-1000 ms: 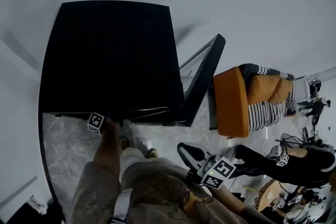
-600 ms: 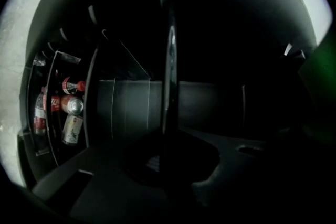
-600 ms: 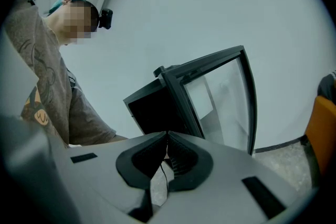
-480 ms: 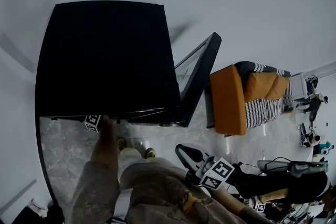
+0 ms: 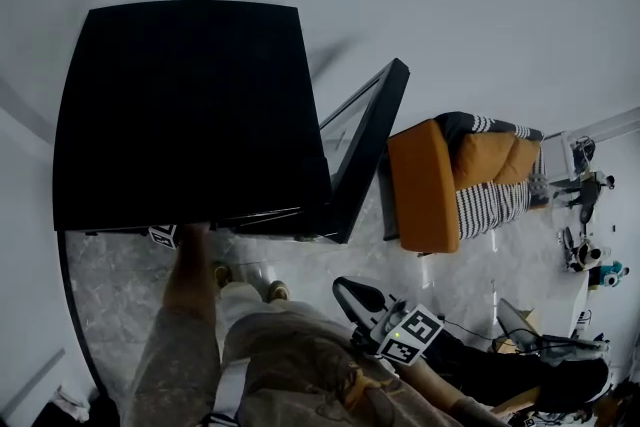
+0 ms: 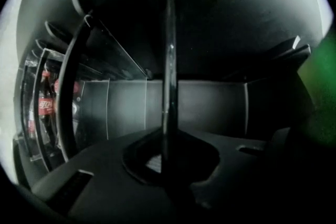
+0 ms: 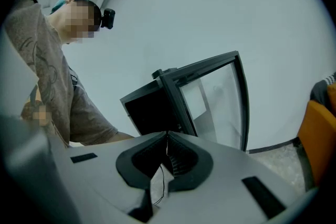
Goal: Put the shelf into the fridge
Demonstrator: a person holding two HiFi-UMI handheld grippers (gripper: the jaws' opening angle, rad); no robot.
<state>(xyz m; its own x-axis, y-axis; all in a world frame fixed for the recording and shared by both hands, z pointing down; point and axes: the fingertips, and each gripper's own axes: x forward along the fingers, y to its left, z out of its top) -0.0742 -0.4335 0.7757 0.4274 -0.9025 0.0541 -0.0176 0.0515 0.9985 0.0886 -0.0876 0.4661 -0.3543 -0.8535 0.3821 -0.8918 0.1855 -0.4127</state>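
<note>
Left gripper [image 5: 163,236] has slid further under the fridge [image 5: 190,115] top, around 8 o'clock, jaws clamped on the shelf [image 6: 168,50], which is already inside. Held by one edge only, it could tip and jam. Right gripper [image 5: 385,320] at 5 o'clock is pinched together, holding nothing.

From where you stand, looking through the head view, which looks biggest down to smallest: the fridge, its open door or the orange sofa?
1. fridge
2. orange sofa
3. open door, seen almost edge-on, so it looks slim

Left gripper [image 6: 168,134] deeper inside fridge [image 5: 190,105]; marker cube [image 5: 162,236] now half hidden under top
</note>
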